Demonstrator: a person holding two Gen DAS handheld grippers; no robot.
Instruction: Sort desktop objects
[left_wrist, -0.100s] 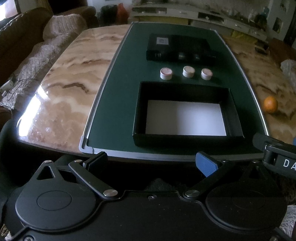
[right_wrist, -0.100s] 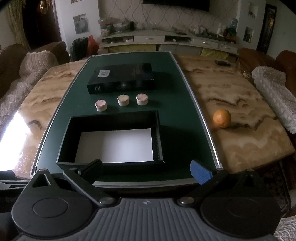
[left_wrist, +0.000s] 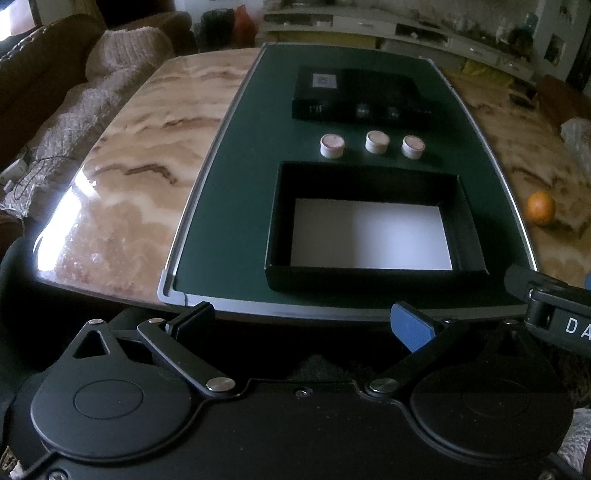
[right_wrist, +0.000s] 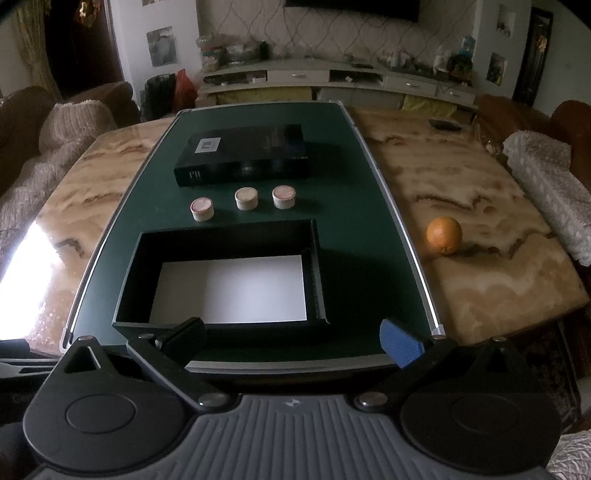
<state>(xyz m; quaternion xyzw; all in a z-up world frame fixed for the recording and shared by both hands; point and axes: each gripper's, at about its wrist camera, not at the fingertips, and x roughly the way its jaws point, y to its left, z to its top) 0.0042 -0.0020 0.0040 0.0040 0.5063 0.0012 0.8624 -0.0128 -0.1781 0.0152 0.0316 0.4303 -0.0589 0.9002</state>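
Observation:
On a dark green mat (left_wrist: 236, 206) (right_wrist: 354, 266) lies an open black box (left_wrist: 469, 221) (right_wrist: 133, 273) with a white floor and nothing in it. Just beyond it stand three small white round pieces in a row (left_wrist: 376, 142) (right_wrist: 246, 199). Farther back lies a closed black case (left_wrist: 362, 98) (right_wrist: 243, 155). My left gripper (left_wrist: 303, 325) hangs open off the table's near edge, nothing between its fingers. My right gripper (right_wrist: 293, 338) is open too, at the near edge just in front of the box; part of it (left_wrist: 554, 314) shows at the right of the left wrist view.
The mat lies on a marble table (left_wrist: 136, 158) (right_wrist: 480, 229). An orange (left_wrist: 541, 208) (right_wrist: 444, 235) sits on the marble right of the mat. Sofas with knitted covers (left_wrist: 92, 96) (right_wrist: 546, 184) flank the table. A low cabinet (right_wrist: 332, 79) lines the far wall.

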